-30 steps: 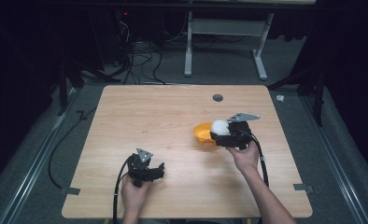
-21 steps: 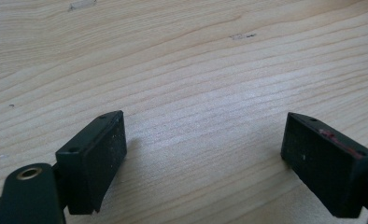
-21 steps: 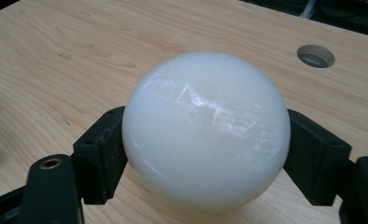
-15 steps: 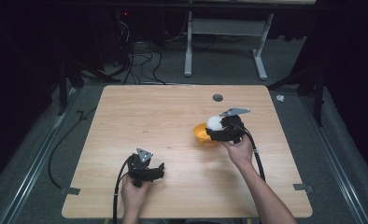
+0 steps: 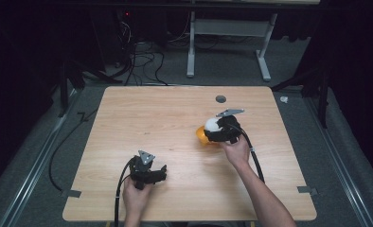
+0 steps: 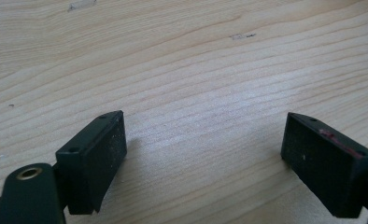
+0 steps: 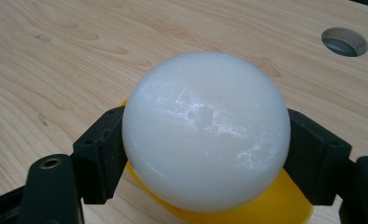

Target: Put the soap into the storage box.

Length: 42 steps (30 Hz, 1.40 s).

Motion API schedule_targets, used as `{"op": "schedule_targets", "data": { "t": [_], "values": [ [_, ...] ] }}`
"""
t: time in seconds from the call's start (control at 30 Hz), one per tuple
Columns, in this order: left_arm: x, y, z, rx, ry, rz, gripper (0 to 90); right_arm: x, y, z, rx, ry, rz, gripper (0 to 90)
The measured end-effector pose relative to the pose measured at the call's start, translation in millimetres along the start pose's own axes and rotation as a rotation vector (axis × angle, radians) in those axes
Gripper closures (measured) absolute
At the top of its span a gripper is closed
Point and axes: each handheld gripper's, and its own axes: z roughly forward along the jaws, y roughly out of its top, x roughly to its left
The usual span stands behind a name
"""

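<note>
My right gripper is shut on a white round ball-like object at the table's right middle. In the right gripper view the white object sits squeezed between both pads, just above a yellow dish-like piece lying on the wood. From above, the yellow piece peeks out to the left of the gripper. My left gripper rests near the front edge, left of centre. Its jaws stand wide open over bare wood with nothing between them.
The wooden table has a round hole near its far edge, also seen as the hole beyond the white object. Tape tabs mark the front corners. Cables and a desk frame lie on the floor beyond.
My right gripper has shifted slightly left and away from the person with the white object held. The left gripper has stayed put.
</note>
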Motion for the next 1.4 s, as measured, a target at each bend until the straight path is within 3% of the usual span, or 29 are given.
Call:
{"op": "schedule_targets", "data": {
  "t": [0.63, 1.17, 1.4],
  "values": [
    [0.0, -0.1, -0.1, 0.0, 0.0, 0.001, 14.6, -3.1, -5.0, 17.1, 0.05, -0.018, 0.035, 23.5],
    [-0.1, -0.1, -0.1, 0.0, -0.001, 0.0, 14.5, -0.6, -8.0, 25.4, 0.094, -0.054, 0.026, 23.3],
    [-0.1, -0.1, -0.1, 0.0, -0.002, 0.001, 14.6, -1.0, -7.2, 24.2, 0.073, -0.04, 0.028, 22.5]
  ]
}}
